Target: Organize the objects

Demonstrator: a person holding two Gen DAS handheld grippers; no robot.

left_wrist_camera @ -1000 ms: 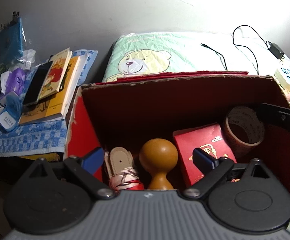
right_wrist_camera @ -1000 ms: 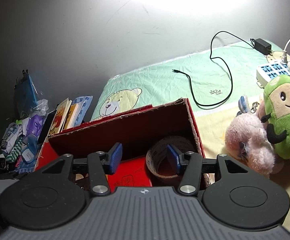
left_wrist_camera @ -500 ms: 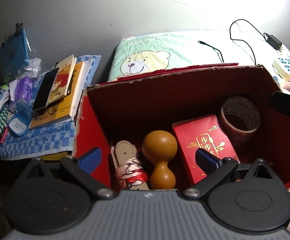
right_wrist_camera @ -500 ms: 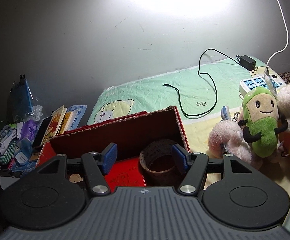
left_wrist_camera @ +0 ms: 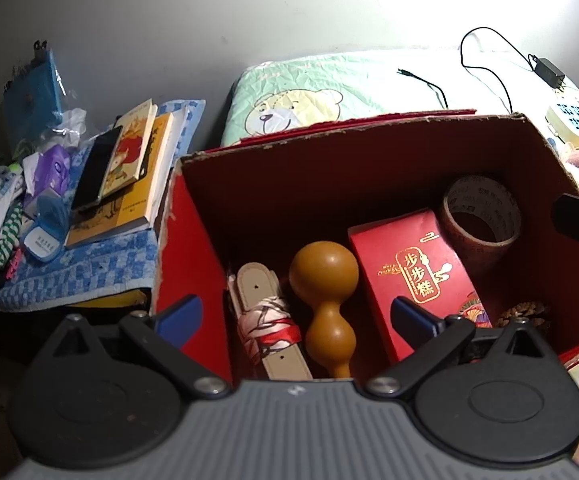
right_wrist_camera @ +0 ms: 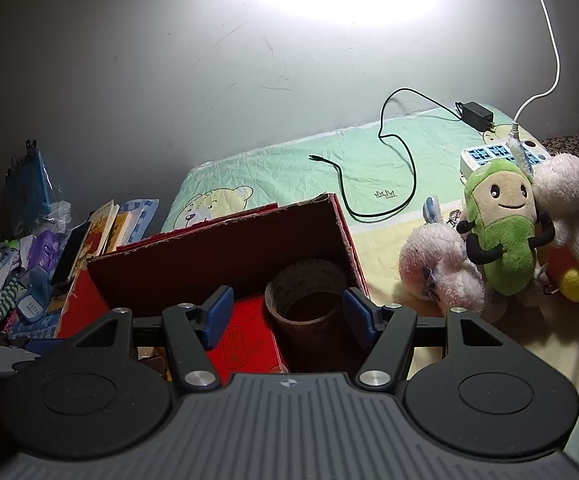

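Observation:
An open red cardboard box [left_wrist_camera: 193, 256] [right_wrist_camera: 225, 248] stands on the bed. Inside lie a brown gourd [left_wrist_camera: 325, 280], a rolled belt tied with red ribbon [left_wrist_camera: 267, 320], a red gift carton with gold lettering [left_wrist_camera: 413, 268] [right_wrist_camera: 245, 344], a roll of brown tape [left_wrist_camera: 481, 216] [right_wrist_camera: 309, 292] and a pine cone [left_wrist_camera: 525, 314]. My left gripper [left_wrist_camera: 295, 316] hovers open above the box's near side, holding nothing. My right gripper [right_wrist_camera: 289, 314] is open above the box's right end, its fingers either side of the tape roll from this angle, apart from it.
Left of the box, a blue checked towel [left_wrist_camera: 69, 276] carries books [left_wrist_camera: 145, 160], a phone [left_wrist_camera: 97, 168], socks and small packets. On the bed to the right are plush toys [right_wrist_camera: 501, 232], a power strip [right_wrist_camera: 501, 156] and a black charger cable [right_wrist_camera: 401, 168]. A wall rises behind.
Both grippers have pulled back and upward from the box; more of the box interior and the plush toys now shows. The jaws stayed open and nothing was taken hold of.

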